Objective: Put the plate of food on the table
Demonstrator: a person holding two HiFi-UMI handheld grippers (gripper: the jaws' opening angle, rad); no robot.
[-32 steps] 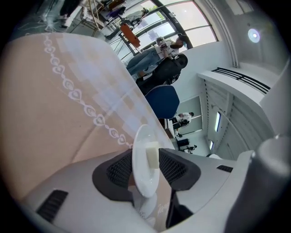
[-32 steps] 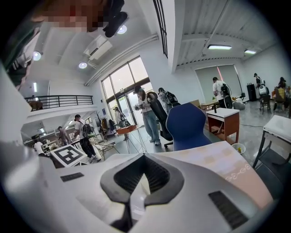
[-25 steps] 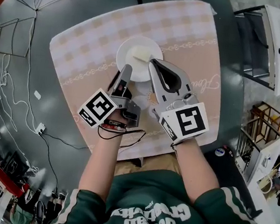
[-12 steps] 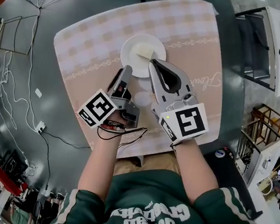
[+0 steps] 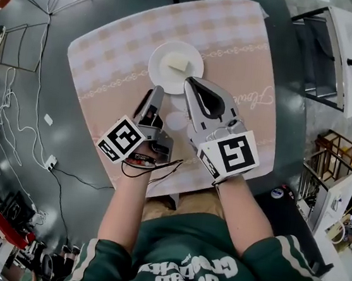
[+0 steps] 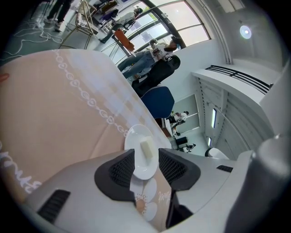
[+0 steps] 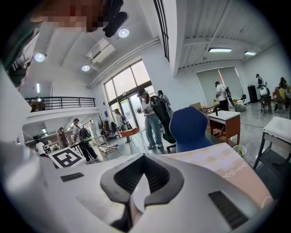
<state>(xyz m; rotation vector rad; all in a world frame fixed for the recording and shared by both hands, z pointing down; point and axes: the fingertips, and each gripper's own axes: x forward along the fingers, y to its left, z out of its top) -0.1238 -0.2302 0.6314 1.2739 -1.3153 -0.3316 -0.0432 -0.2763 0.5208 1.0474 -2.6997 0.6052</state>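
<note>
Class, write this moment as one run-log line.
plate: on table, holds food | left gripper: open | right gripper: shut

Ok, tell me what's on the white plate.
One pale block of food lies on the plate. The right claw covers the near-right rim, so that part is unseen.

Grey floor [image 5: 60,205], blue chair [image 7: 193,127], big windows [image 7: 129,86] w/ ceiling lights [image 7: 122,32].

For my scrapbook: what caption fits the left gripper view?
Plate of food sits on the pink tablecloth, just beyond the open left tool.
</note>
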